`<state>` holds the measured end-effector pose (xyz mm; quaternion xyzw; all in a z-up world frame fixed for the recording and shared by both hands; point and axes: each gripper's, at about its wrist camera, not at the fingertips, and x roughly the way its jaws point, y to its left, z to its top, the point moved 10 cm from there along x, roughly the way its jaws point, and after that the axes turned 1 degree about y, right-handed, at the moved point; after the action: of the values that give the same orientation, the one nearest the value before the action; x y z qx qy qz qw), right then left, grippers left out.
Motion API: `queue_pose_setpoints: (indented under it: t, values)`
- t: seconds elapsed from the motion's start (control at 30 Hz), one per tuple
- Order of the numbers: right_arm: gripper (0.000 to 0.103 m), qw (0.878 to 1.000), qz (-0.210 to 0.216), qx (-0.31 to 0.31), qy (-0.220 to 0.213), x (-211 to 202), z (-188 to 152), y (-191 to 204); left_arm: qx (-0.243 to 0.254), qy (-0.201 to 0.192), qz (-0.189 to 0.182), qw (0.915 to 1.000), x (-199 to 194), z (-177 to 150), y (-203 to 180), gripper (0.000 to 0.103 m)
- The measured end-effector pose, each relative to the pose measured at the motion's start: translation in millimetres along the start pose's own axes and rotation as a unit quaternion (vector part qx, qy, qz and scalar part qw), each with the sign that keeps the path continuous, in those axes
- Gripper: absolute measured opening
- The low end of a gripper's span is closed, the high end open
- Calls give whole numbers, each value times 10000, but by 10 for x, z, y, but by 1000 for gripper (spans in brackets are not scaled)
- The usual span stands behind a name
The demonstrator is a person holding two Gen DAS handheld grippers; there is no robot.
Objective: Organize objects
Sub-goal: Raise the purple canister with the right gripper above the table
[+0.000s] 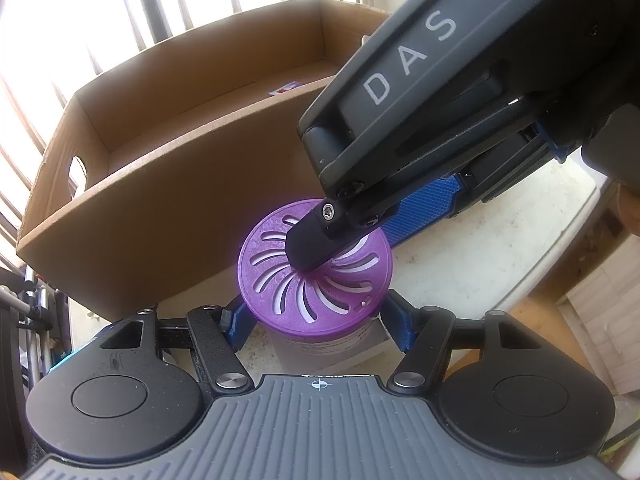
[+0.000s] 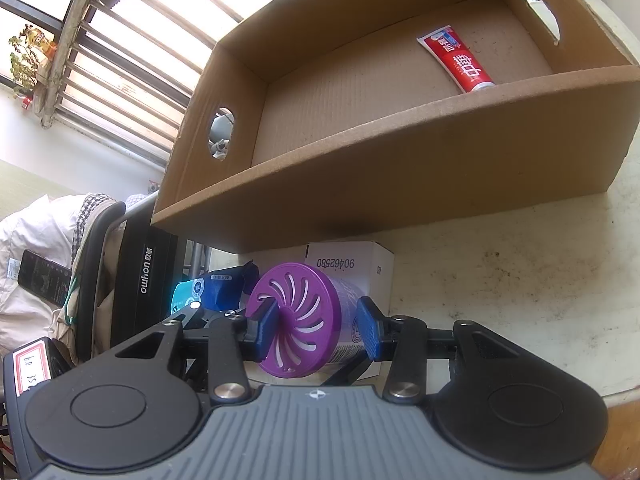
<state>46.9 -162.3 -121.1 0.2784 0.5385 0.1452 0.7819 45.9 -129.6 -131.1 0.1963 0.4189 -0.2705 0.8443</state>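
Note:
An air freshener can with a purple slotted lid [image 1: 316, 276] stands on the pale table in front of a cardboard box [image 1: 168, 216]. My left gripper [image 1: 318, 320] has its blue fingers on both sides of the can's body, shut on it. My right gripper [image 2: 318, 326] straddles the can [image 2: 298, 320] from above: one finger lies across the lid, the other alongside the can. In the left wrist view the right gripper's finger [image 1: 308, 246] rests on the lid. A red toothpaste tube [image 2: 456, 60] lies inside the box [image 2: 400, 184].
A small white carton [image 2: 352, 268] sits behind the can, against the box's front wall. The table's edge [image 2: 624, 396] is at the right. A black chair and a bag with a phone [image 2: 44, 280] are off the table at left. Barred windows are behind.

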Motion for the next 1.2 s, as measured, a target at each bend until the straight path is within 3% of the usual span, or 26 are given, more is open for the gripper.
queue_pose_setpoints:
  t: [1.2]
  values:
    - [47, 9999, 35, 16, -130, -36, -45, 78, 31, -66, 80, 9999, -82, -1, 24, 66]
